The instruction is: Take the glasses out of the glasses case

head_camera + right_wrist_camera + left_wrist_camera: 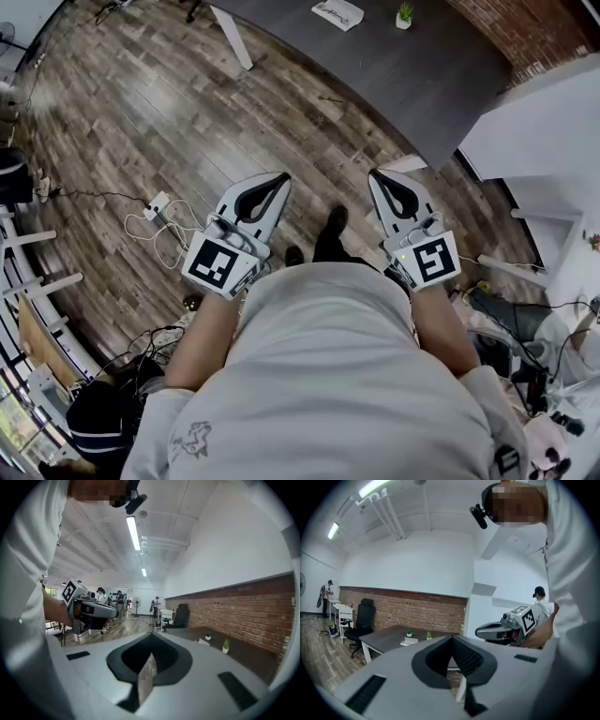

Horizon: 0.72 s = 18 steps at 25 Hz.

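Observation:
I hold both grippers level at waist height above a wooden floor. My left gripper (283,176) is shut, its tips meeting with nothing between them; in its own view the left gripper (452,638) points toward a dark desk (386,639). My right gripper (375,173) is also shut and empty, as the right gripper view (151,637) shows. A flat white object (337,13), possibly the glasses case, lies on the far desk (375,56), well beyond both grippers. No glasses are visible.
Two small potted plants (409,633) stand on the desk near the white object. A black office chair (363,620) sits by the brick wall. Cables and a power strip (157,204) lie on the floor at left. White furniture (534,141) stands at right. Other people stand in the background.

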Tool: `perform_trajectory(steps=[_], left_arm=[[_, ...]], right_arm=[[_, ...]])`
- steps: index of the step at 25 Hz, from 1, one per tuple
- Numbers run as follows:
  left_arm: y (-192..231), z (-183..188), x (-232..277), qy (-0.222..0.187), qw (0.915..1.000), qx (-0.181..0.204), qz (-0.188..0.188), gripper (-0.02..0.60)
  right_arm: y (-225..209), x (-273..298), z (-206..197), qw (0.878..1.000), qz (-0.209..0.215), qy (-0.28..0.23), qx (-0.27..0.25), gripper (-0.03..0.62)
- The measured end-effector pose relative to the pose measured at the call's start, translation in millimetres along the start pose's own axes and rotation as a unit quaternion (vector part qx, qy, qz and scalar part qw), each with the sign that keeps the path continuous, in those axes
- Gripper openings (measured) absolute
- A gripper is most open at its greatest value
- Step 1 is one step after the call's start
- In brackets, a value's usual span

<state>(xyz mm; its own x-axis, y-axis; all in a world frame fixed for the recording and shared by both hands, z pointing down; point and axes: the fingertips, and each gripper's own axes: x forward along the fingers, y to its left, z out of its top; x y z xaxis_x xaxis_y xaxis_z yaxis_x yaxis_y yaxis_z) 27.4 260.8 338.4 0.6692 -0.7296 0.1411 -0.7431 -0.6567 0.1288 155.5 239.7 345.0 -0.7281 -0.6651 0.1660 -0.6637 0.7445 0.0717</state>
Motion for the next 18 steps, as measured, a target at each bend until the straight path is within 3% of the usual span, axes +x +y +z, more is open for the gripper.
perform_trajectory(steps=[7, 18], left_arm=[[11, 3, 60, 0.013, 0.9999, 0.001, 0.005, 0.011], [16, 20, 131, 0.014, 0.9998, 0.011, 0.011, 0.011]], right_arm=[[-68, 8, -8, 1.000, -0.003, -0.006, 0.012, 0.011], [-146, 6, -15, 1.000, -0.007, -0.011, 0.020, 0.155]])
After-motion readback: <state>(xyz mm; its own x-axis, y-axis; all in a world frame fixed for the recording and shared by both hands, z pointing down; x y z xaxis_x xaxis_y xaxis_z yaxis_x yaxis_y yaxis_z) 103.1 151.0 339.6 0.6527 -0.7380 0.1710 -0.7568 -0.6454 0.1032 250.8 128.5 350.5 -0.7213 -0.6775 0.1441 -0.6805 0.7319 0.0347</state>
